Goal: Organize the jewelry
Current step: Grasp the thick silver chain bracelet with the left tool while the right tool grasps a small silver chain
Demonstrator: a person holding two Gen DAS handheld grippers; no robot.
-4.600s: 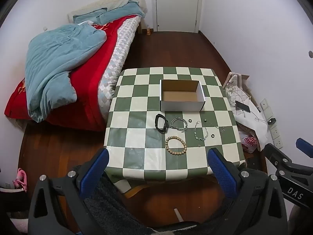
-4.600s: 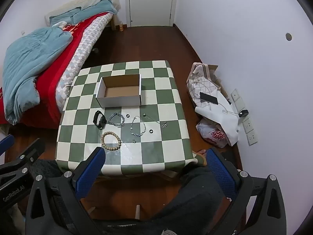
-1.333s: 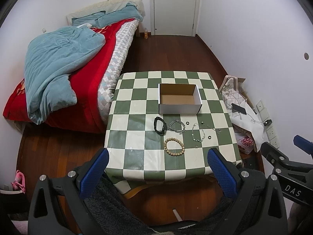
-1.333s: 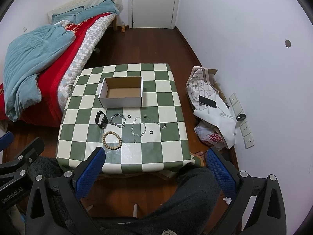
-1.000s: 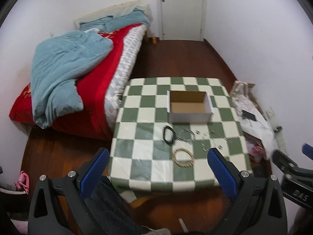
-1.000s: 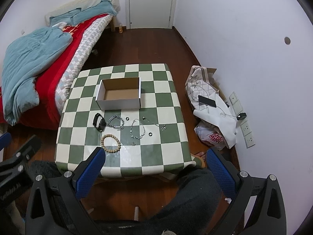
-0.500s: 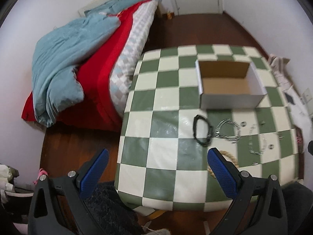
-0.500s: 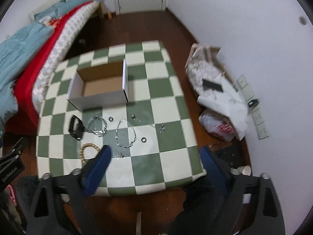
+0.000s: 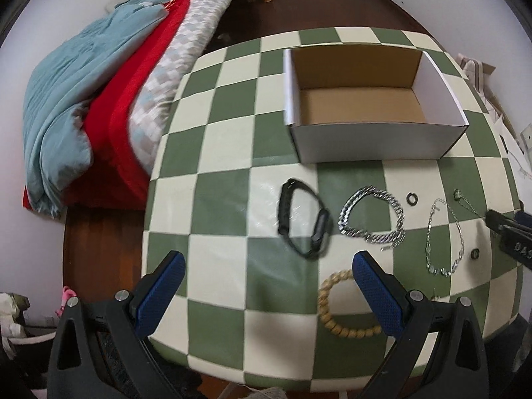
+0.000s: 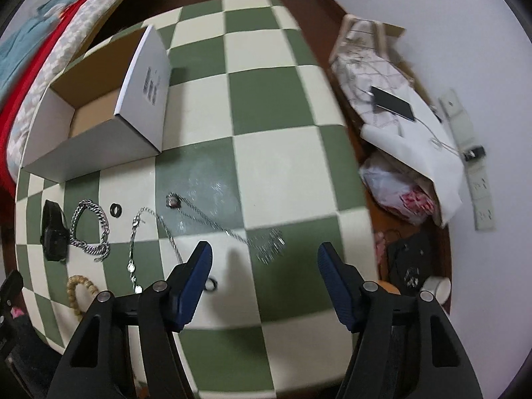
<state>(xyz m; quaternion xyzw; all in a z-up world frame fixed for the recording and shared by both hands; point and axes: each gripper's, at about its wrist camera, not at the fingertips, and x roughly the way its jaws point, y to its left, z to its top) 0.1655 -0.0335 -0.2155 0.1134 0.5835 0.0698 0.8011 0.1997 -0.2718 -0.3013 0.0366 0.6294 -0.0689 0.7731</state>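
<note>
Jewelry is seen spread across a green-and-cream checkered table (image 9: 229,163), in front of an open cardboard box (image 9: 369,139) whose brown interior is bare. From the left wrist view, a black wristband (image 9: 304,221) is laid beside a heavy silver chain bracelet (image 9: 372,219), with a small dark ring (image 9: 412,198) just beyond it and a fine silver bracelet (image 9: 444,237) further right. A wooden bead bracelet (image 9: 339,306) is found nearest the table's front edge, partly hidden behind one blue pad of the left gripper (image 9: 266,286), whose jaws are held wide apart over the table with nothing between them.

From the right wrist view, the right gripper (image 10: 264,266) is pointed steeply down at the tabletop, its jaws closing but not pressed on anything. A thin pendant necklace (image 10: 229,229) is stretched across the squares, its bunched clasp end lying just ahead of the gap between the pads. A second dark ring (image 10: 211,284) is glimpsed beside the left pad.

A bed (image 9: 109,99) with red and blue covers is seen beside the table, and bags (image 10: 399,133) are piled against the wall.
</note>
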